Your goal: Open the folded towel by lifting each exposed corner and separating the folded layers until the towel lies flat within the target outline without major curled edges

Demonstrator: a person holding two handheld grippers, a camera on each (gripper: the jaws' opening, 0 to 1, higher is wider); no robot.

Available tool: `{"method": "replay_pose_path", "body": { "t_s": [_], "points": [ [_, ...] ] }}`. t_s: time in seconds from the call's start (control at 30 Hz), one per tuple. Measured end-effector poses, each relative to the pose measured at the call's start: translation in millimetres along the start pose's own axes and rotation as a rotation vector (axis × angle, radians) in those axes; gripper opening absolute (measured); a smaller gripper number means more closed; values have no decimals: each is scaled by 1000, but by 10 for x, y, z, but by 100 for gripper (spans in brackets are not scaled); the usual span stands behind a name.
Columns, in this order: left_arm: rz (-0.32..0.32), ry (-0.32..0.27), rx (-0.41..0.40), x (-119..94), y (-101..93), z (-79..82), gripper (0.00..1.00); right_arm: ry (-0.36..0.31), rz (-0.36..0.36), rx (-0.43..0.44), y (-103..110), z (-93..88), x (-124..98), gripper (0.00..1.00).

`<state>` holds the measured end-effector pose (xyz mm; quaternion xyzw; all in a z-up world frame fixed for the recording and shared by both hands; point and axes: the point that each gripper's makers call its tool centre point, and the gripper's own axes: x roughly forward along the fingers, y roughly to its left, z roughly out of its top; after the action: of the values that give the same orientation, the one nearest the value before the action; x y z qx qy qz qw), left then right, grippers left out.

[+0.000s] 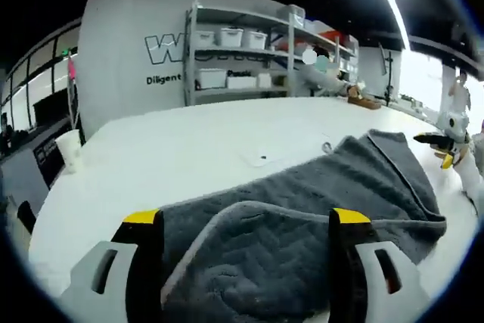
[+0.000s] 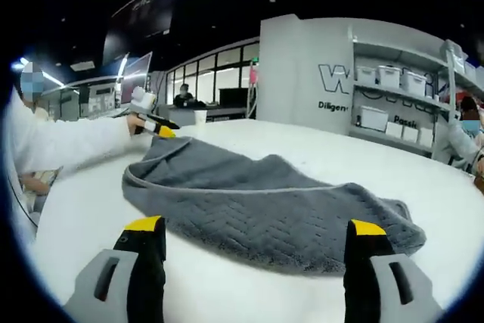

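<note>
You hold both grippers (image 1: pixel 246 232) (image 2: pixel 257 240) with jaws spread beside the folded grey towel (image 2: pixel 257 202), apparently positioned to lift its corners.

Shelving (image 1: pixel 242 51) against lettered wall (image 1: pixel 128 43)

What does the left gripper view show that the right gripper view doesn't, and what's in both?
Left gripper view: the left gripper hovers open low over the towel, and a small dark mark sits on the table. Right gripper view: the right gripper is open just short of the towel's near edge, and a person's white sleeve reaches in. Both: the grey towel still folded, the white table, the shelves with bins, a paper cup.
</note>
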<state>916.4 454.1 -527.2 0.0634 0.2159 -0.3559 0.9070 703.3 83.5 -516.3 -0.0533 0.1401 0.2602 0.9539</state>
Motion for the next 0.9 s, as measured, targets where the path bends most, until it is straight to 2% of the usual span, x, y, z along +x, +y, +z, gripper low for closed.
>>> {"method": "replay_pose_path", "body": {
  "t_s": [0.1, 0.2, 0.27, 0.4, 0.5, 0.57, 0.77, 0.9],
  "points": [
    [-58, 63, -22, 104, 17, -61, 85, -8, 8, 0, 20, 28, -4, 99],
    [-92, 134, 1, 204, 75, -119, 84, -14, 11, -4, 30, 49, -3, 99],
    [-112, 144, 3, 247, 76, -110, 82, -15, 12, -1, 31, 49, -5, 98],
    [-198, 191, 44, 268, -52, -136, 67, -19, 10, 8, 18, 55, -17, 98],
    [-232, 229, 90, 261, -135, -180, 55, -21, 11, 11, 14, 58, -23, 97],
    [-235, 233, 103, 242, -184, -179, 51, -20, 11, 11, 11, 57, -24, 97],
    [-272, 194, 132, 118, -209, -98, 23, -17, 11, 20, 9, 46, -21, 96],
    [-288, 195, 164, 37, -211, -77, 15, -16, 12, 22, 5, 42, -18, 95]
  ]
}}
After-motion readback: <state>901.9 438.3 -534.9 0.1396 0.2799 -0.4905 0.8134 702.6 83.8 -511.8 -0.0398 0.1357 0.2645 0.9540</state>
